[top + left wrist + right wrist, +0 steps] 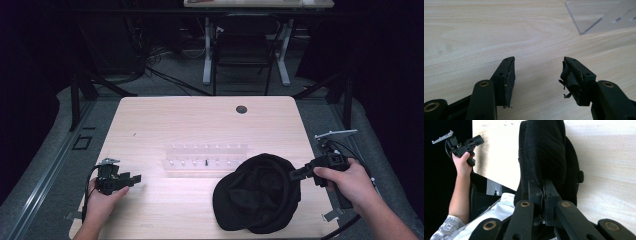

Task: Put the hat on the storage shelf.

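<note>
Black cloth makes up the cap (257, 200), which sits on the near right part of the table (165, 120), its right edge lifted where the right gripper (296, 173) has it. In the right gripper view the two jaws are pressed tight together with a fold of the cap's fabric (544, 152) pinched between them; the cap hangs away from the jaws, a small button on its crown visible at the side. From above, the right hand (345, 182) holds that gripper at the table's right edge, jaws pointing left into the cap's rim.

Just beyond the cap, near the middle of the table, lies a clear acrylic rack (206, 159) with rows of small pegs. The cap's far edge is just beside the rack's right end; whether they touch I cannot tell.

The left gripper (131, 178) is well apart from the cap, at the near left of the table, held low in the left hand (102, 200). In its own view the jaws stand spread wide with nothing between them but bare wood; worn pads (571, 80) show frayed bits. A corner of the rack (599, 17) shows ahead at upper right.
</note>
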`<state>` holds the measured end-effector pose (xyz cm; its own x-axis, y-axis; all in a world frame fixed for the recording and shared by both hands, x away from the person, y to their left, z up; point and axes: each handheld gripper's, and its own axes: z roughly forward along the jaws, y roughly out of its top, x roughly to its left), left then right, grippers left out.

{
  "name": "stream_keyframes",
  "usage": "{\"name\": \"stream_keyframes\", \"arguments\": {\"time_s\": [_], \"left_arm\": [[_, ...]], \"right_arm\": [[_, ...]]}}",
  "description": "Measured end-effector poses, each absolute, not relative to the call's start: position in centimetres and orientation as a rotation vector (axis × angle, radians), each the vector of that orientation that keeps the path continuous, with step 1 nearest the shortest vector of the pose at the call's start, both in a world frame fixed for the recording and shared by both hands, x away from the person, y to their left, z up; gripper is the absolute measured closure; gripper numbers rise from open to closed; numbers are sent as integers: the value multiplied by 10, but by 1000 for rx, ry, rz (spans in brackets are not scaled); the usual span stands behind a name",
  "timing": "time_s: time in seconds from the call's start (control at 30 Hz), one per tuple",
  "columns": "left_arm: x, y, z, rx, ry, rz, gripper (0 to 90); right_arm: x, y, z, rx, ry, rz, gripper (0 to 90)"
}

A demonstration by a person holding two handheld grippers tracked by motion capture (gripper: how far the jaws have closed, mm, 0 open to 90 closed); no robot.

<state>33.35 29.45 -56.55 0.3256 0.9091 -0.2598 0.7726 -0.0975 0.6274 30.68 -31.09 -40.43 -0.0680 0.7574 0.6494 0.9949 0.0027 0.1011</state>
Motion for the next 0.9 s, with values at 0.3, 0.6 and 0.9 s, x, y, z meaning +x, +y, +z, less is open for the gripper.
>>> {"name": "stream_keyframes", "arguments": {"time_s": [0.3,0.6,0.9], "left_arm": [[334,295,-565,1891,1484,245,441],[334,295,-565,1900,1485,242,441],[334,295,-565,1899,1485,242,439]], "right_arm": [[305,-313,-398,-1791,-1795,-823,875],[305,-319,-386,-1759,-1783,-867,875],[303,-323,-370,-1751,-1742,-939,876]]}}
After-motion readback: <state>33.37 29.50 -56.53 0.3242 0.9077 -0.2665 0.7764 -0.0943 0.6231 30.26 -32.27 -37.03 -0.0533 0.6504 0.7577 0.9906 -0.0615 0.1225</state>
